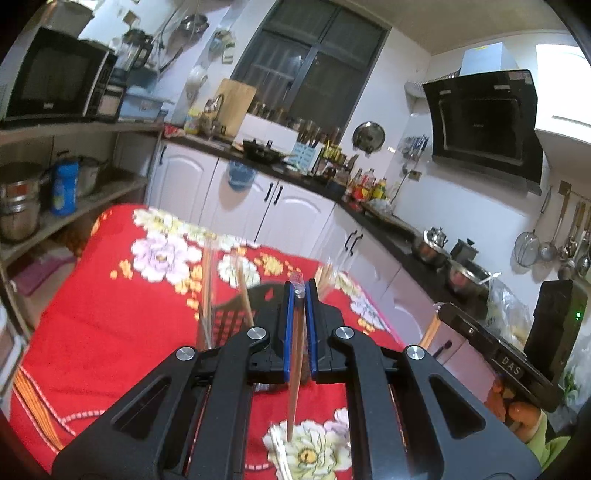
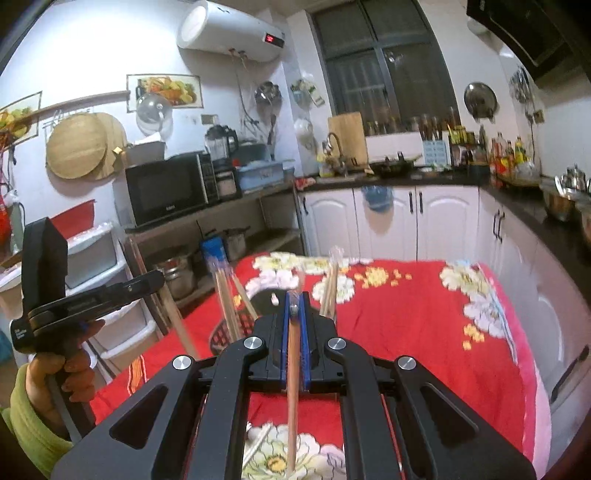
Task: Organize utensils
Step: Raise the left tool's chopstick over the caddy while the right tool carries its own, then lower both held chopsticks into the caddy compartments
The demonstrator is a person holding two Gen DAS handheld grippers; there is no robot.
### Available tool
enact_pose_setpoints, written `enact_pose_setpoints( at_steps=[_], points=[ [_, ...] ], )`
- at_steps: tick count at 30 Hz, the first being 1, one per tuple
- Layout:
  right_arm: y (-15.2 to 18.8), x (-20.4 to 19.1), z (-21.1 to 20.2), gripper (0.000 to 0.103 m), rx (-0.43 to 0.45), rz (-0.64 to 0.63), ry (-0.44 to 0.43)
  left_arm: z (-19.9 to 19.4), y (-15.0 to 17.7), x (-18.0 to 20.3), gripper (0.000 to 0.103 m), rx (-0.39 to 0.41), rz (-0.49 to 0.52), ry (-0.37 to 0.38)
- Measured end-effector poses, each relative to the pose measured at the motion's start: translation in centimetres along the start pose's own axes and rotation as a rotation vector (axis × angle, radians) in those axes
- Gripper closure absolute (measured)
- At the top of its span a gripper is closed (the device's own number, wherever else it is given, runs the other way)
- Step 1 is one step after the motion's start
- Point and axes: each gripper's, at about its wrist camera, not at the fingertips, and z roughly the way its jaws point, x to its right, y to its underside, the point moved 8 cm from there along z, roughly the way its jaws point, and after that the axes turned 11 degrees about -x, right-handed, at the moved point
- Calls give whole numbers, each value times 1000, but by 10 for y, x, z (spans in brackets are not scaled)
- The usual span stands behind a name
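While both jaws clamp chopsticks [image 1: 295, 369] | black holder [image 2: 225, 332] ahead, crowded

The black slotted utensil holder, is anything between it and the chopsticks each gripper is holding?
Nothing visible blocks either path. The black slotted utensil holder sits just ahead on the red floral tablecloth, though wrapped chopsticks already standing inside crowd its opening.

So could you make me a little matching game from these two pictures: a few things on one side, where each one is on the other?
Things:
1. left claw
2. microwave
3. black holder
4. water heater

Places or states:
A. high on the wall
B. on the red flowered cloth, chopsticks standing in it
C. on a shelf
D. shut on a wrapped chopstick

Pairs: 1-D, 2-C, 3-B, 4-A
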Motion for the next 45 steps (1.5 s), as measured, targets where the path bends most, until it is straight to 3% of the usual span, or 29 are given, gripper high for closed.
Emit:
enact_pose_setpoints(
  at_steps=[20, 26, 34, 45],
  points=[
    [-73, -18, 5, 97, 128, -64, 0, -21, -82, 0, 99, 171, 73, -99],
    [-94, -19, 15, 97, 151, -88, 10, -12, -87, -6, 99, 174, 71, -118],
    [-115, -19, 30, 97, 213, -139, 87, 10, -88, -18, 99, 147, 67, -149],
    [-106, -1, 71, 97, 169, -101, 92, 47, -77, -41, 99, 100, 53, -198]
  ],
)
